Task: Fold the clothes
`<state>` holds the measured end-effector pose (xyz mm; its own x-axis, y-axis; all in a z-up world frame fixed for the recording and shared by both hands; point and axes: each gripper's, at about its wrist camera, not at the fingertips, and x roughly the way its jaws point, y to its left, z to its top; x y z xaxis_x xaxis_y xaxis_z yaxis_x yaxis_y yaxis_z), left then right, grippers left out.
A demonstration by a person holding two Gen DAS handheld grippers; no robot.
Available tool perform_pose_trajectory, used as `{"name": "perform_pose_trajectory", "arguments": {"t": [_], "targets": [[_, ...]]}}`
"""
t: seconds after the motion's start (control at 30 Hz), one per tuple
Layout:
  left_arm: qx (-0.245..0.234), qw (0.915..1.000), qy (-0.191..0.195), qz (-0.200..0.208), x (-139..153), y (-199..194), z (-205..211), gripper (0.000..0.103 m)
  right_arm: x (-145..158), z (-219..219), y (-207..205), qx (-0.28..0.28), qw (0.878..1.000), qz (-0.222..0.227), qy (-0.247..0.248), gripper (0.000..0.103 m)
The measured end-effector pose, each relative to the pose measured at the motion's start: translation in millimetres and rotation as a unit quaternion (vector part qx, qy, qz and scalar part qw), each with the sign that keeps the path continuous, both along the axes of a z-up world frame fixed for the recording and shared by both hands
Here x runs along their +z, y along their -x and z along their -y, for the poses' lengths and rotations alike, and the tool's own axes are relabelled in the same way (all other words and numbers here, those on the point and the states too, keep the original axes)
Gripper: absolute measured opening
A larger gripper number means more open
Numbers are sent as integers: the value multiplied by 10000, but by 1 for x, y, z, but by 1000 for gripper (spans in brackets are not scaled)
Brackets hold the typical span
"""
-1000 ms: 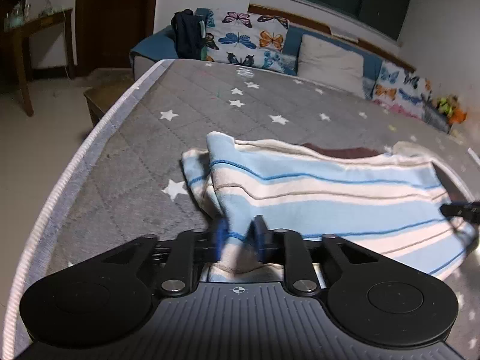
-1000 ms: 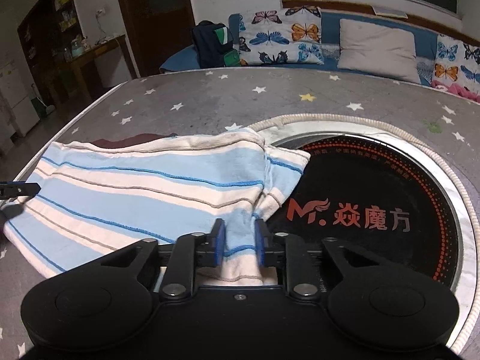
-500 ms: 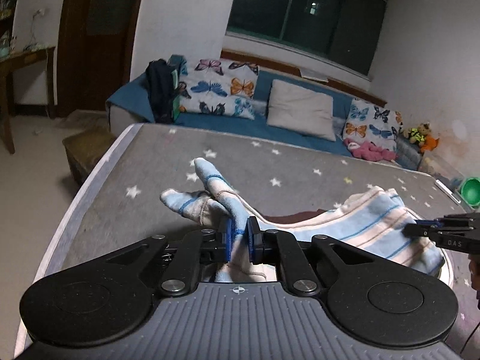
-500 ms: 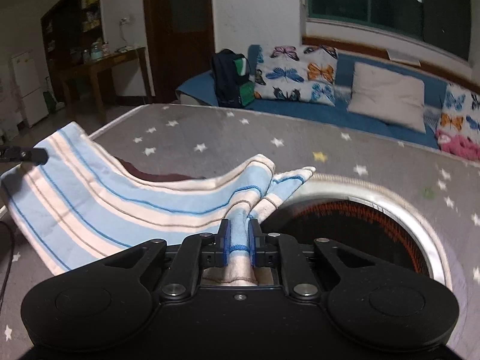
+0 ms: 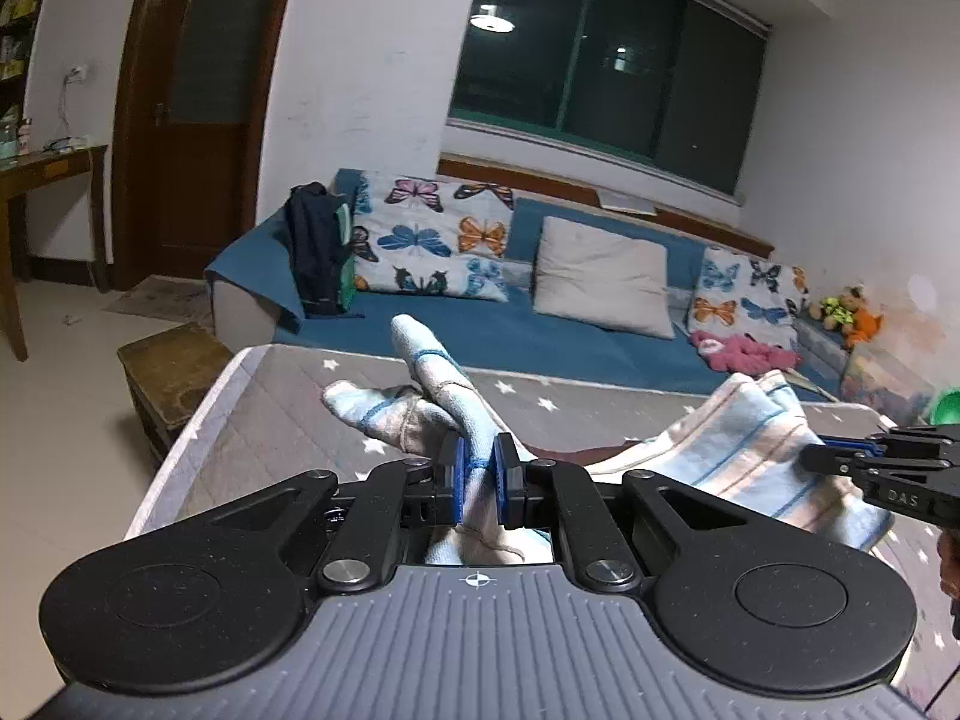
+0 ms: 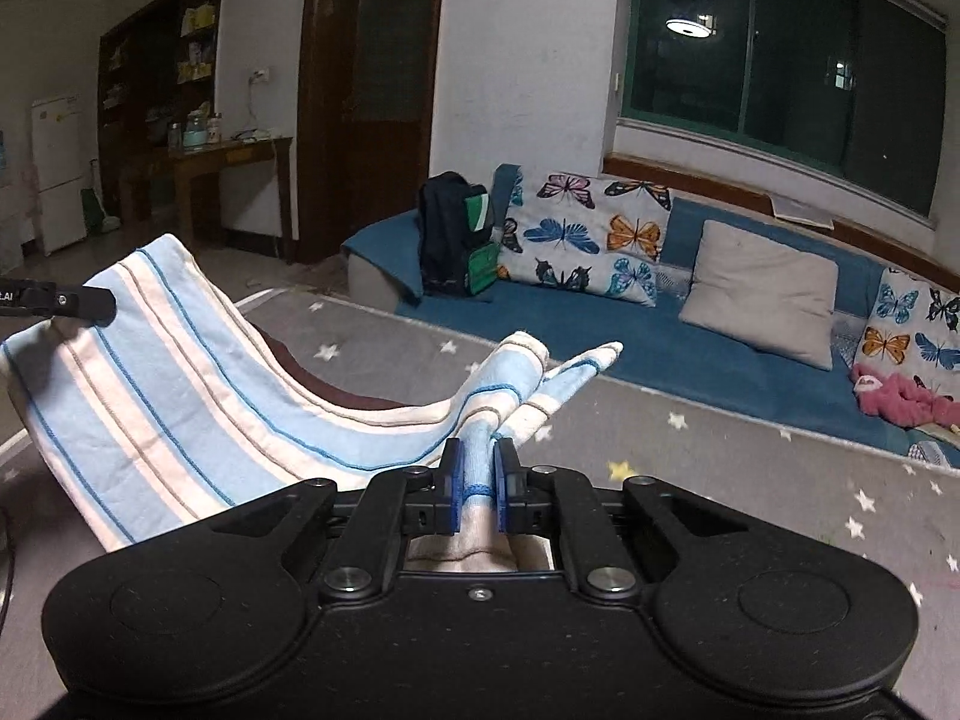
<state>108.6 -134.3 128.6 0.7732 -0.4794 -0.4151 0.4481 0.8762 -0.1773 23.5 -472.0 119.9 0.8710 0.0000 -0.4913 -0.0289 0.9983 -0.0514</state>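
Left gripper (image 5: pixel 478 473) and right gripper (image 6: pixel 478 477) jaws each clench the striped cloth (image 6: pixel 180 384); only the right view shows its sagging span.

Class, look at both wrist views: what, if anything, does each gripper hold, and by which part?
Both grip the striped cloth: the left gripper and the right gripper each pinch a bunched end of it, so it hangs slack between them.
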Motion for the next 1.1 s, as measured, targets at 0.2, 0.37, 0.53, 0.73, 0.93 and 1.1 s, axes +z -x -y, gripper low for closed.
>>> {"name": "perform_pose_trajectory", "arguments": {"t": [0.2, 0.37, 0.53, 0.73, 0.93, 1.1], "targets": [[213, 9995, -151, -200, -18, -25, 8, 10, -14, 10, -30, -158, 9998, -81, 31, 11], [354, 9968, -401, -586, -52, -38, 6, 10, -43, 19, -41, -334, 9988, -356, 63, 11], [553, 9926, -602, -895, -80, -53, -6, 10, -71, 31, -49, -519, 9960, -727, 45, 11], [622, 9890, -760, -1104, -93, -59, -16, 15, -90, 31, -56, -642, 9928, -1008, 47, 19], [702, 9884, -923, -981, -87, -40, -24, 26, -85, 28, -44, -714, 9925, -984, 91, 20], [733, 9891, -987, -813, -78, -16, -31, 37, -81, 32, -15, -901, 9916, -922, 67, 29]]}}
